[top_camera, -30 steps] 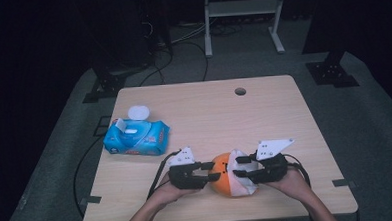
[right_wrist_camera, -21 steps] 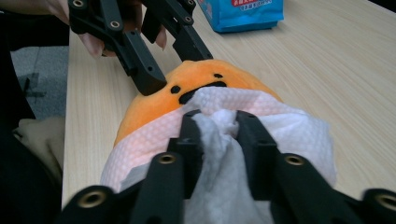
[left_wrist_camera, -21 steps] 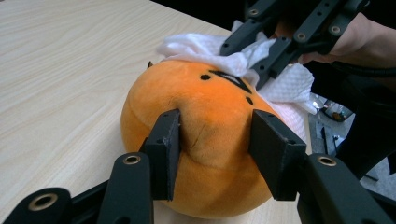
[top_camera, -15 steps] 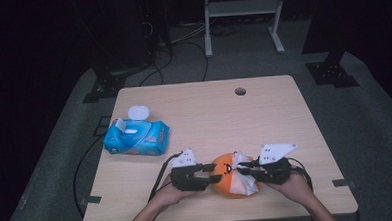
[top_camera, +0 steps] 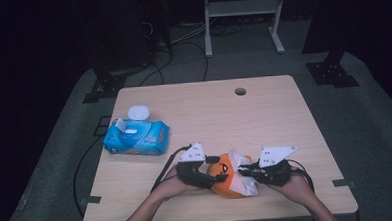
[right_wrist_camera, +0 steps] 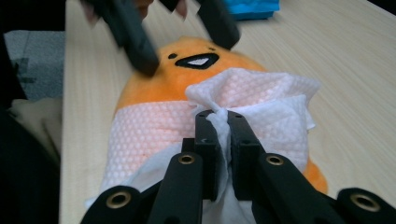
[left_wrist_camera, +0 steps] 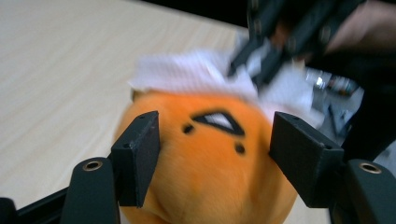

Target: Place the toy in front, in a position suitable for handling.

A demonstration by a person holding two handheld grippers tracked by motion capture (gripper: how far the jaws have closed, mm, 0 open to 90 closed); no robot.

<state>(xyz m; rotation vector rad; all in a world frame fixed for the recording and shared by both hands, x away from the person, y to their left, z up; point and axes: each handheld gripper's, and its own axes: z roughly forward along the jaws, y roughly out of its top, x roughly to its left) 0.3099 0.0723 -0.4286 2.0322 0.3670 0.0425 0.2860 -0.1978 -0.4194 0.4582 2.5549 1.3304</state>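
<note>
At the near edge of the table [top_camera: 284,116], I worked on an orange plush toy [top_camera: 222,178] with a claw in each hand, and the job looked roughly half done. My right claw [right_wrist_camera: 217,116] was clenched on a pinch of white wet wipe [right_wrist_camera: 261,100], the cloth squeezed flat between its two pads. The wipe lay draped over the toy's body just ahead of that claw, bunched into a peak at the grip, and covered the belly and one flank. The toy's face, with its dark eyes and open mouth, was bare beyond the cloth. My left claw [left_wrist_camera: 215,154] straddled the toy's head from the opposite side; its jaws had just been opening and stood apart on either flank of the face, near the fur but, as far as I could tell, not pressing it. I judged that the steadying hold had been let go while the wipe remained gripped. Wiping the uncovered face and the far side appeared to be what was left. A blue pack of wipes [top_camera: 135,137] with its lid flipped up sat well off beyond my left claw, on the same table.
</note>
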